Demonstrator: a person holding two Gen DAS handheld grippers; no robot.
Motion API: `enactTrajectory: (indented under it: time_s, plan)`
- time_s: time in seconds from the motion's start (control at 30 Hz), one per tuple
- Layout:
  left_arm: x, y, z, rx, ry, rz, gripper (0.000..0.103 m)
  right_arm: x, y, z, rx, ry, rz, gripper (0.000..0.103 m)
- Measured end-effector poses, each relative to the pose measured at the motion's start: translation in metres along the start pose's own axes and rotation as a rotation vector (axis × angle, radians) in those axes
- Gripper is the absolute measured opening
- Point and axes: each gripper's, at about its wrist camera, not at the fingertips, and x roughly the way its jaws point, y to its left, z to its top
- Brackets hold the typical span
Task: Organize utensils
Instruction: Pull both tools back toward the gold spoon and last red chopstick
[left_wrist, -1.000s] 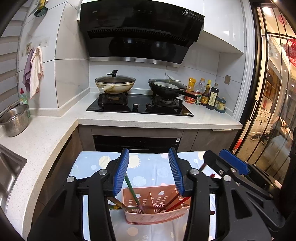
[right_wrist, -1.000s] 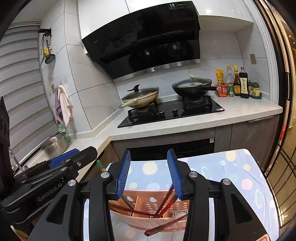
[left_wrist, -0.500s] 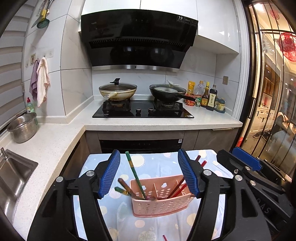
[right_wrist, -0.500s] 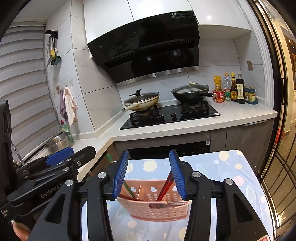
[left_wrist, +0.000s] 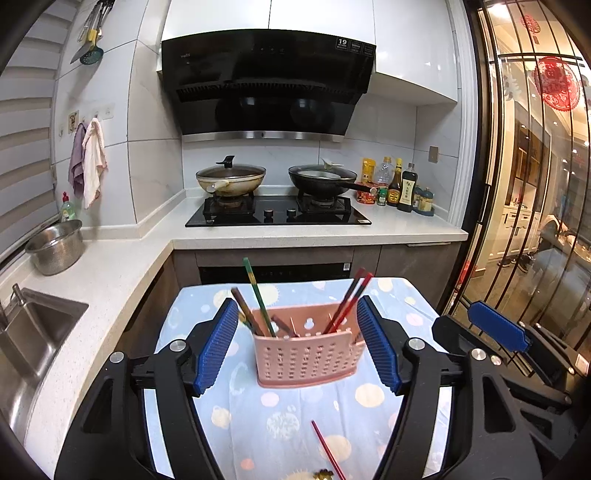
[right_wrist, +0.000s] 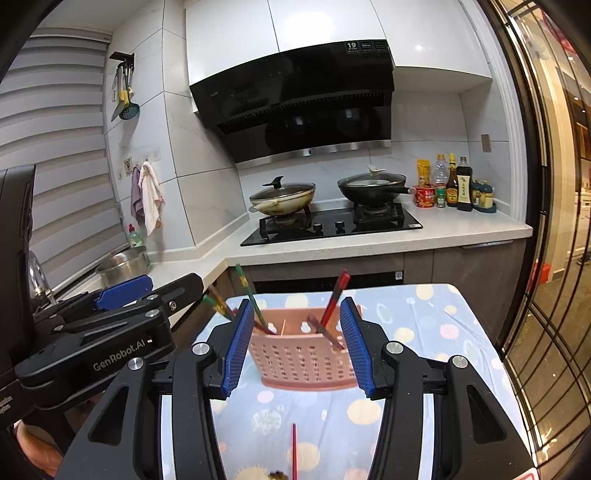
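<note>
While both grippers are hanging open and empty, chopsticks are standing sorted
The left gripper (left_wrist: 299, 347) and right gripper (right_wrist: 293, 347) are framing the pink basket (left_wrist: 306, 356); one red chopstick (left_wrist: 327, 448) is lying loose on the cloth (left_wrist: 280, 417)

We see the utensil basket (left_wrist: 306, 354) standing on the bench (left_wrist: 388, 402), with chopsticks (left_wrist: 255, 295) upright in its left compartment and another pair (left_wrist: 349, 301) in its right. A loose chopstick (left_wrist: 327, 448) lies on the bench nearer us. Behind the bench stands the stove (left_wrist: 277, 214), carrying two pans; the sink (left_wrist: 33, 332) lies left.

Both wrist views look forward and slightly downward along blue-padded fingers, close to the pink perforated plastic basket (left_wrist: 306, 356) (right_wrist: 303, 360), sharing the black glass stove (left_wrist: 277, 215) (right_wrist: 332, 229).
</note>
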Motion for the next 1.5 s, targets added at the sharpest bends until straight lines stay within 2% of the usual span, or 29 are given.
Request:
enactTrajectory:
  time_s: [0.37,0.57,0.7,0.93,1.17,1.4,1.5]
  plan:
    - [-0.031,-0.005,-0.051,-0.026,0.080,0.001,0.063,-0.038,-0.010,-0.052,0.039,0.076,-0.011,0.048]
    - [-0.030,0.009,-0.098,-0.053,0.172,0.062,0.064,-0.043,-0.018,-0.106,0.059,0.195,-0.031,0.047]
    - [-0.025,0.015,-0.136,-0.034,0.248,0.108,0.064,-0.040,-0.026,-0.148,0.085,0.291,-0.042,0.047]
    - [-0.020,0.018,-0.200,-0.040,0.385,0.127,0.064,-0.037,-0.023,-0.207,0.064,0.418,-0.051,0.047]
    - [-0.017,0.021,-0.242,-0.043,0.476,0.133,0.064,-0.028,-0.014,-0.237,0.029,0.476,-0.041,0.047]
    - [-0.015,0.024,-0.253,-0.054,0.512,0.127,0.064,-0.016,-0.008,-0.246,0.020,0.498,-0.029,0.045]
    - [-0.013,0.026,-0.255,-0.061,0.519,0.124,0.066,-0.011,-0.006,-0.249,0.013,0.508,-0.029,0.040]
